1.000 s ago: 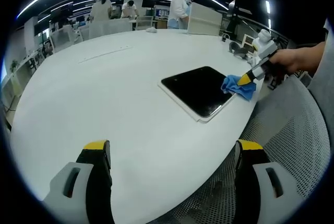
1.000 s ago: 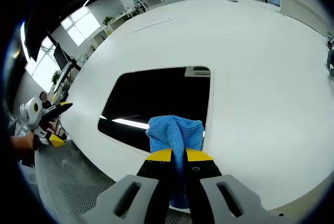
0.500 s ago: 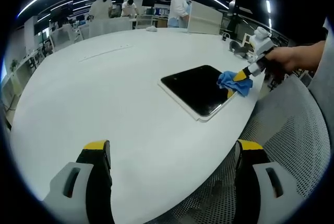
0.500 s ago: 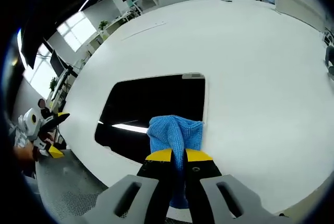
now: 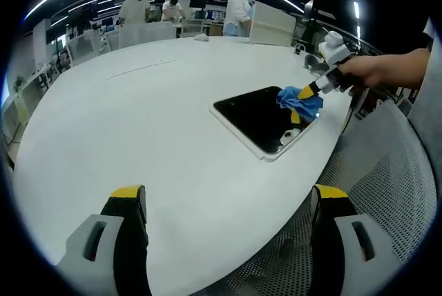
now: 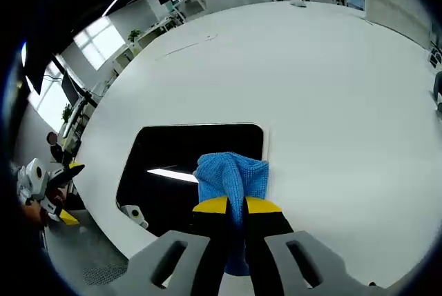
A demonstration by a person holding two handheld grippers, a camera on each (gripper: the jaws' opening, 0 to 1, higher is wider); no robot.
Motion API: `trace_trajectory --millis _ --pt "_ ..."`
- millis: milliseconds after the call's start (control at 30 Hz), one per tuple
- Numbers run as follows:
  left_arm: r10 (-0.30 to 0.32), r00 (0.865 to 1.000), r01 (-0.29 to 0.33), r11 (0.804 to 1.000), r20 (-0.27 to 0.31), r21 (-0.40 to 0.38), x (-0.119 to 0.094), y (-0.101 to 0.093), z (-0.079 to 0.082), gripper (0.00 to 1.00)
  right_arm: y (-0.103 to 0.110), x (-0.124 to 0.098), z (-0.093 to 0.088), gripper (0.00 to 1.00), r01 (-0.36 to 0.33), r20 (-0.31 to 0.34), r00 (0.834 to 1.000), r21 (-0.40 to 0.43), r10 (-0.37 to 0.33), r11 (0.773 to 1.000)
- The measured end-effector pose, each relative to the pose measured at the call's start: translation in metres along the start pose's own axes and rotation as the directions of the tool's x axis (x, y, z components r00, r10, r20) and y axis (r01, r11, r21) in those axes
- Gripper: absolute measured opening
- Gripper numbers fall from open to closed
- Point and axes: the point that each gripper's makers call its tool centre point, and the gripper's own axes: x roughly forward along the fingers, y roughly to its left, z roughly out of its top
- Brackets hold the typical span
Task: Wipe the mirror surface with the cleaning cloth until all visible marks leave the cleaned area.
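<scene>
A broad white desk (image 5: 152, 110) with a rounded edge takes up most of both views, its top bare apart from a flat, dark, white-framed mirror (image 5: 259, 118) lying near the edge closest to the person. In the right gripper view the right claw (image 6: 228, 205) has its yellow-tipped jaws pressed together on a bunched blue cleaning cloth (image 6: 232, 176), and the cloth sits on the mirror (image 6: 179, 165) at its near right part, by the white frame. The dark glass reflects a bright strip of ceiling light. In the left gripper view the left claw (image 5: 228, 196) hangs over the near desk edge with its jaws spread wide and nothing between them, well apart from the mirror; a hand (image 5: 376, 72) at the right holds the right claw against the cloth (image 5: 298, 99). A grey mesh chair (image 5: 387, 192) stands just beside the desk. Beyond the far edge lies an open office with white partitions (image 5: 271, 28), long ceiling light strips and several people (image 5: 238, 10) standing at workstations.
</scene>
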Motion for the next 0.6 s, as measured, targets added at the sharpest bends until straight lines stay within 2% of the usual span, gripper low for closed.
trace_trajectory --millis 233,600 --pt "0.007 1.000 -0.007 1.000 -0.003 0.000 -0.002 -0.003 0.003 0.99 -0.011 0.017 0.017 0.02 0.012 0.005 1.000 -0.010 -0.012 1.000" --pt "0.018 1.000 -0.018 1.000 -0.007 -0.008 -0.002 0.001 0.002 0.99 -0.014 0.024 0.038 0.02 0.032 0.018 0.999 -0.040 -0.031 0.999"
